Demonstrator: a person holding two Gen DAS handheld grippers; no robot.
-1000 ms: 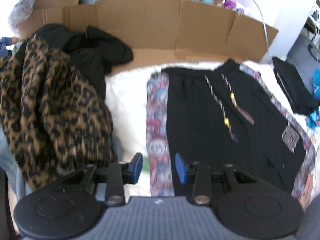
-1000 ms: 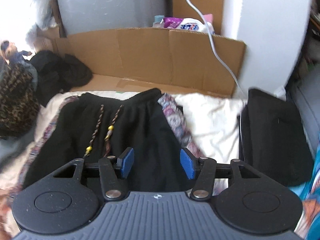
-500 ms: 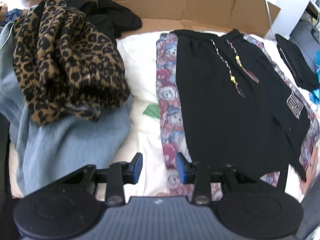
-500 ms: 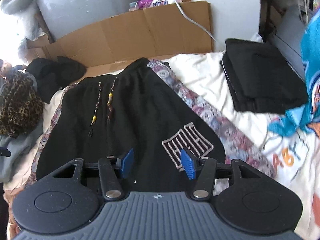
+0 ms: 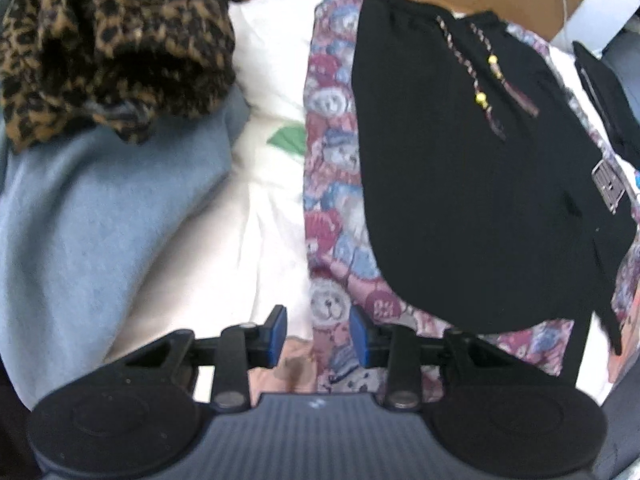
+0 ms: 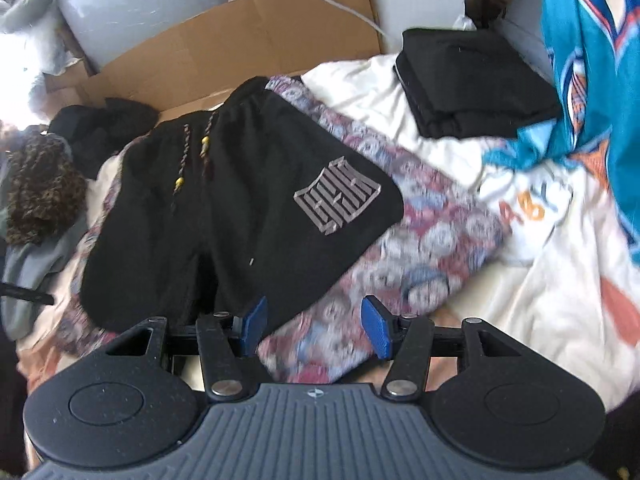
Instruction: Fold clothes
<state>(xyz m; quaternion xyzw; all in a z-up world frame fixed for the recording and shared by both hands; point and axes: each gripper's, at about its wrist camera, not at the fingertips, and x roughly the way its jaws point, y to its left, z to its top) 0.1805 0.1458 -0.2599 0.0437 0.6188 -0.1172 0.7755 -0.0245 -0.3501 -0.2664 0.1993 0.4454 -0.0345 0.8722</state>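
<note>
Left gripper [image 5: 318, 334] and right gripper [image 6: 314, 330] are built alike: blue ribbed pads [image 6: 376, 330] carried on black linkage arms, silver pivot screws, twin round black discs, grey ribbed housing marked with a small white logo.
</note>
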